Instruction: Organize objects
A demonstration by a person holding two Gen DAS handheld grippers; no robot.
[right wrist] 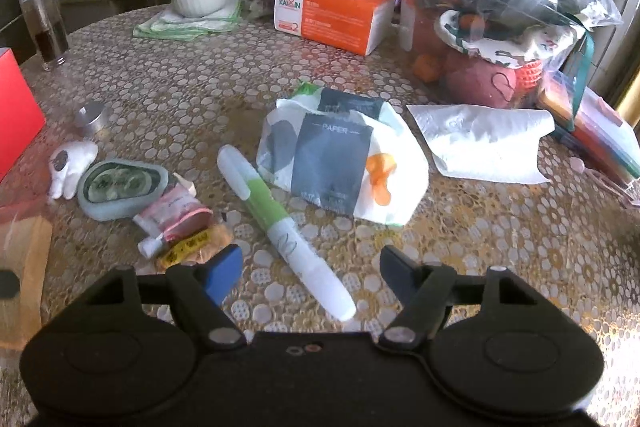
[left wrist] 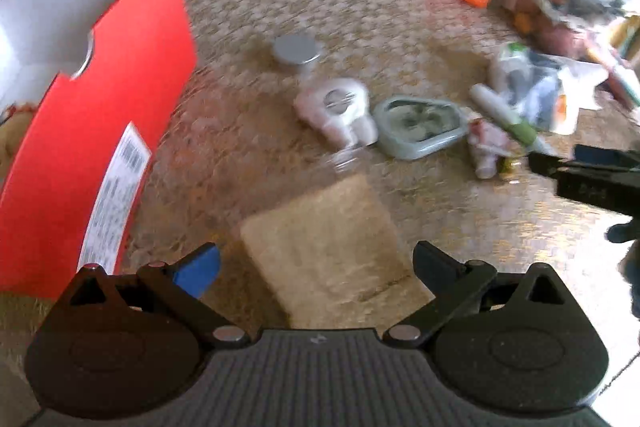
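- Right gripper: jaws spread wide, nothing between them; hovers over the table.
- Left gripper: jaws spread, holding nothing, above a tan block.
- Green-and-white pen: lies diagonally on the table, its white tip reaching between the right gripper's fingers.
- Small tubes and packets: heaped just left of the pen.
- Grey-blue case: beside that heap, touching it.
- White figurine: left of the case.
- Paper pack: behind the pen.
- Silver tin: farther left.
- Red box: open, at the table's left edge.
- Orange tissue box: far side.
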